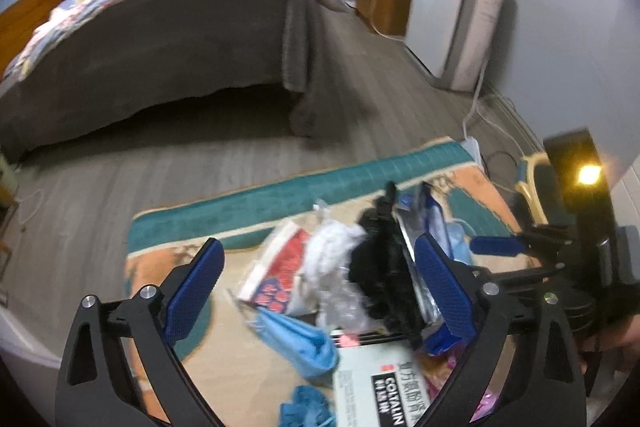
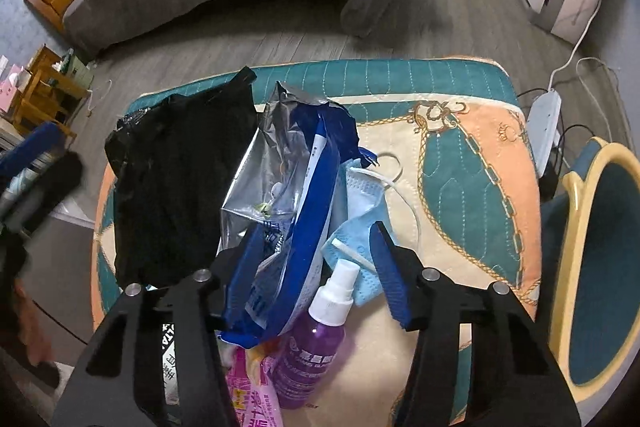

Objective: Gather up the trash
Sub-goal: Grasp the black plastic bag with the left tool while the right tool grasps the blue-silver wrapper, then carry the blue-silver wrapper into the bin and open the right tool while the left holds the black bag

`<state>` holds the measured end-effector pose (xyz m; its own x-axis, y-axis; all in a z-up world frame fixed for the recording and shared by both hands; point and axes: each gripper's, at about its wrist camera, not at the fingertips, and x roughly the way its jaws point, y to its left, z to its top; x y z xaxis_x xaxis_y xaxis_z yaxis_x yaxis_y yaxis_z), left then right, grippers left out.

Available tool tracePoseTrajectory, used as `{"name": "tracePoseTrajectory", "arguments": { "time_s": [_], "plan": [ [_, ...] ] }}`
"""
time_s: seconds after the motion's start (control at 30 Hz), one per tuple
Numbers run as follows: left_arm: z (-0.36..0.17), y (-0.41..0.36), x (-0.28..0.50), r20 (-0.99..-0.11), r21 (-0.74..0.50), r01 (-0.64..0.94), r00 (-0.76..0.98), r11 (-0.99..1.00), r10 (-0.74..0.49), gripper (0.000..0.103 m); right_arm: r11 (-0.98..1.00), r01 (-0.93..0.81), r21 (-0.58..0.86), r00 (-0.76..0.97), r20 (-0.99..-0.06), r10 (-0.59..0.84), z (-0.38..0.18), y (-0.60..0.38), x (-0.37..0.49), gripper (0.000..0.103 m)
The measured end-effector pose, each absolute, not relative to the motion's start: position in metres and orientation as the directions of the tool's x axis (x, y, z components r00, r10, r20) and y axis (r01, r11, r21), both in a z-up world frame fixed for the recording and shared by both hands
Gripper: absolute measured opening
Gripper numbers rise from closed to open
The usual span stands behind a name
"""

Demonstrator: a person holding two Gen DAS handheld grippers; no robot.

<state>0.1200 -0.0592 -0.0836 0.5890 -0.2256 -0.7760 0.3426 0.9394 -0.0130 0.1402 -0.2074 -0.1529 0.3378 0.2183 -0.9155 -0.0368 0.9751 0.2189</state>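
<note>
Trash lies piled on a quilted teal, peach and cream mat [image 2: 480, 167]. My right gripper [image 2: 316, 233] is open, pointing down over a blue and silver foil bag [image 2: 280, 187] that rises between its fingers; the left pad touches it, the right pad stands clear beside a blue face mask [image 2: 360, 195]. A purple spray bottle [image 2: 316, 339] lies below. A black plastic bag [image 2: 176, 179] sits to the left. My left gripper [image 1: 320, 243] is open above crumpled white plastic [image 1: 336, 259] and the black plastic bag [image 1: 380, 267], gripping nothing.
A red and white packet [image 1: 280, 267], another blue mask [image 1: 296, 339] and a white medicine box [image 1: 372, 387] also lie on the mat. A bed [image 1: 180, 47] stands behind, a white appliance [image 1: 452, 19] at the right wall. A power strip [image 2: 544, 123] and a teal chair [image 2: 600, 247] are on the right.
</note>
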Motion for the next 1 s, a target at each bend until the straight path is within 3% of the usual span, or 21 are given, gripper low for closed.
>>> {"name": "tracePoseTrajectory", "arguments": {
  "time_s": [0.1, 0.17, 0.23, 0.47, 0.7, 0.83, 1.0],
  "plan": [
    [-0.094, -0.065, 0.122, -0.793, -0.036, 0.369, 0.554, 0.929, -0.251, 0.090, 0.970, -0.035, 0.241, 0.340, -0.910, 0.238, -0.153, -0.208, 0.139, 0.048],
    [-0.099, -0.066, 0.125, -0.807, -0.062, 0.377, 0.526, 0.924, -0.269, 0.074, 0.964, -0.036, 0.264, 0.341, -0.904, 0.260, -0.153, -0.208, 0.138, 0.039],
    [-0.104, -0.065, 0.127, -0.818, -0.094, 0.381, 0.497, 0.920, -0.289, 0.069, 0.954, -0.041, 0.295, 0.339, -0.894, 0.291, -0.153, -0.209, 0.138, 0.029],
    [-0.115, -0.072, 0.120, -0.845, -0.037, 0.426, 0.470, 0.904, -0.256, 0.046, 0.938, -0.011, 0.346, 0.351, -0.877, 0.328, -0.149, -0.213, 0.139, 0.025],
    [-0.115, -0.074, 0.113, -0.841, 0.019, 0.454, 0.489, 0.891, -0.232, 0.036, 0.941, 0.015, 0.337, 0.368, -0.877, 0.308, -0.156, -0.209, 0.145, 0.025],
    [-0.111, -0.073, 0.111, -0.834, 0.026, 0.457, 0.500, 0.889, -0.232, 0.025, 0.939, -0.008, 0.344, 0.364, -0.873, 0.323, -0.154, -0.202, 0.147, 0.016],
    [-0.091, -0.066, 0.103, -0.809, 0.020, 0.451, 0.532, 0.892, -0.251, 0.022, 0.942, -0.030, 0.334, 0.394, -0.862, 0.318, -0.136, -0.199, 0.143, 0.012]
  ]
}}
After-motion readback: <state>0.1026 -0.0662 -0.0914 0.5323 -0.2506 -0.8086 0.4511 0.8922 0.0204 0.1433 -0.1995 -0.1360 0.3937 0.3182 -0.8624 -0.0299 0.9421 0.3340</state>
